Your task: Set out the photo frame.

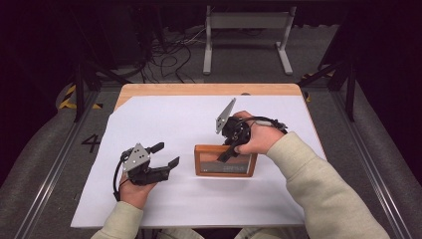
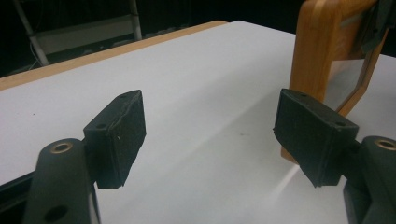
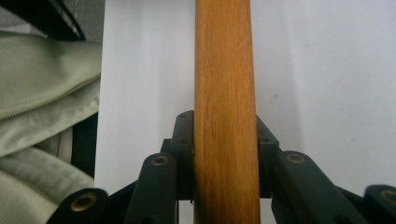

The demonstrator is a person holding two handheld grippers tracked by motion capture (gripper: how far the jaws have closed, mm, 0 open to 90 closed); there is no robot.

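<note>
Right gripper view shows our right gripper [image 3: 225, 154] clamped on the wooden picture frame [image 3: 225, 93] right of centre on the white sheet [image 1: 164, 119]; we judge the lift underway, needing a steady rise, while our left gripper [image 1: 161, 155] waits wide open.

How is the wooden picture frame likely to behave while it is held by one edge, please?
The wooden picture frame looks rigid, so it should not flex. Its glazed front is probably fragile. The right gripper clamps just one rail, so it may swing or slip.

Left claw [image 1: 166, 155] low at left, jaws spread wide and empty; right claw [image 1: 225, 153] angled downward, jaws clamped, sleeved forearm reaching in from lower right
</note>
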